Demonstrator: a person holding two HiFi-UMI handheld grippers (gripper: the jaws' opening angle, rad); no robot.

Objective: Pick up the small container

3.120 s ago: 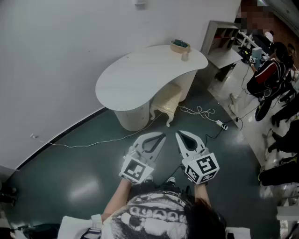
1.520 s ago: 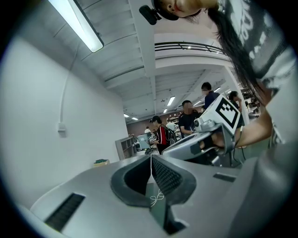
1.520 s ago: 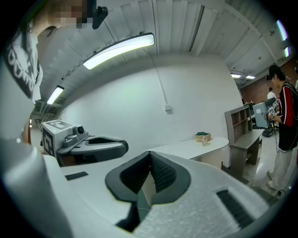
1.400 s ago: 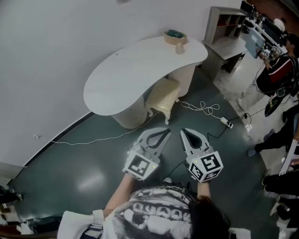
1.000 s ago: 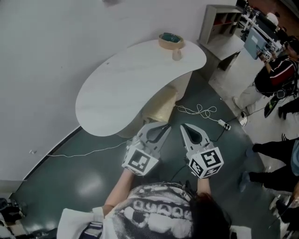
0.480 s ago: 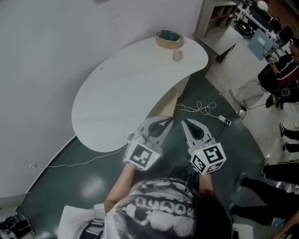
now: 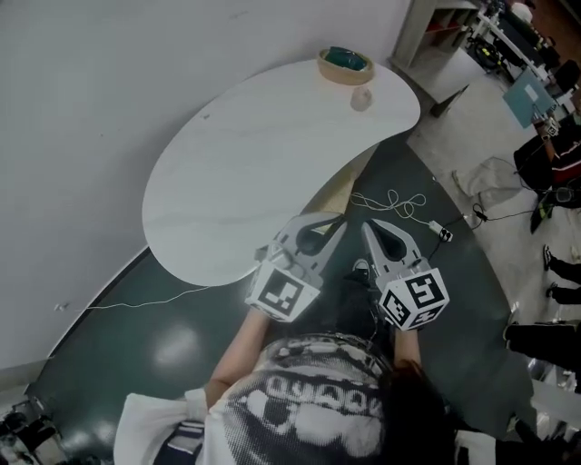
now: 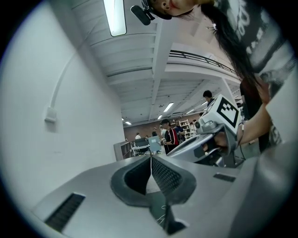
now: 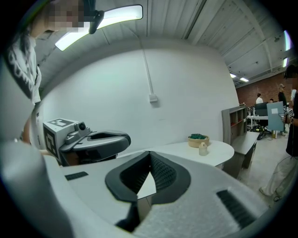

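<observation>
The small container [image 7: 361, 98], a pale beige jar, stands near the far end of the white curved table [image 7: 236, 173], just in front of a tan bowl [image 7: 345, 65] with green contents. The right gripper view shows the jar [image 9: 202, 148] and bowl [image 9: 198, 139] well ahead. My left gripper [image 7: 337, 219] and right gripper [image 7: 368, 227] hang side by side at the table's near edge, far short of the jar. Both are shut and hold nothing. The left gripper view looks along its shut tips [image 8: 150, 158] towards the room.
A white wall runs along the table's left side. On the dark floor to the right lie a coiled cable [image 7: 392, 201] and a power strip [image 7: 445, 234]. A grey shelf unit [image 7: 434, 20] stands past the table's far end. People stand at the right edge.
The table has drawn nearer in the head view. Both grippers, earlier over the dark floor, now reach the table's near edge. Their jaws have stayed shut.
</observation>
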